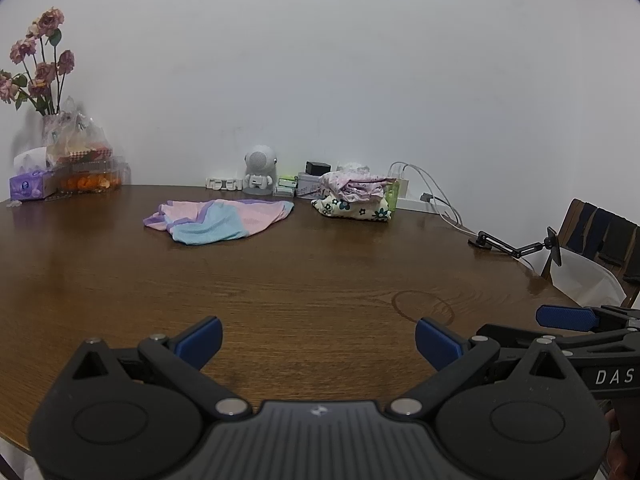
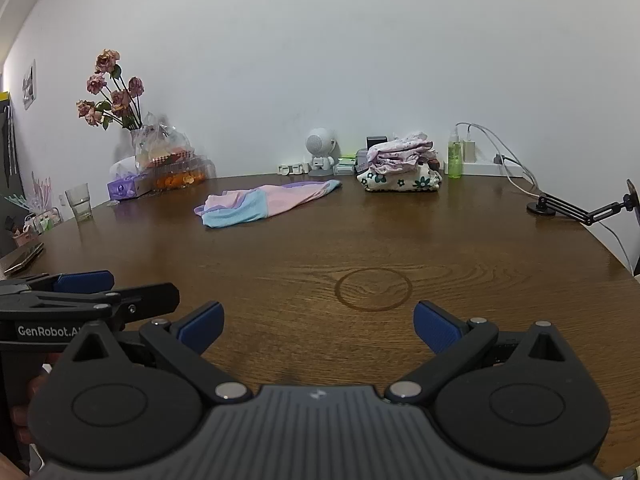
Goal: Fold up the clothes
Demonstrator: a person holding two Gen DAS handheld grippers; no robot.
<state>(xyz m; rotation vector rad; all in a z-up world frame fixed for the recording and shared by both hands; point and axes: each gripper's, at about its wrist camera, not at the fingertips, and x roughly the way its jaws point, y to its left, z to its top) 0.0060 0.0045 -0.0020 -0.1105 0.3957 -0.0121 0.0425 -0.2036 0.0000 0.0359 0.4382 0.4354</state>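
Observation:
A crumpled pink, blue and purple garment lies on the far part of the round wooden table; it also shows in the right wrist view. A stack of folded clothes sits to its right near the wall, also seen in the right wrist view. My left gripper is open and empty above the near table edge. My right gripper is open and empty, level with it. Each gripper's side shows in the other's view: the right one and the left one.
At the back left stand a vase of dried roses, a tissue box, a snack bag and a glass. A white robot figure, a green bottle, charger cables and a black phone arm line the back and right. A chair stands at right.

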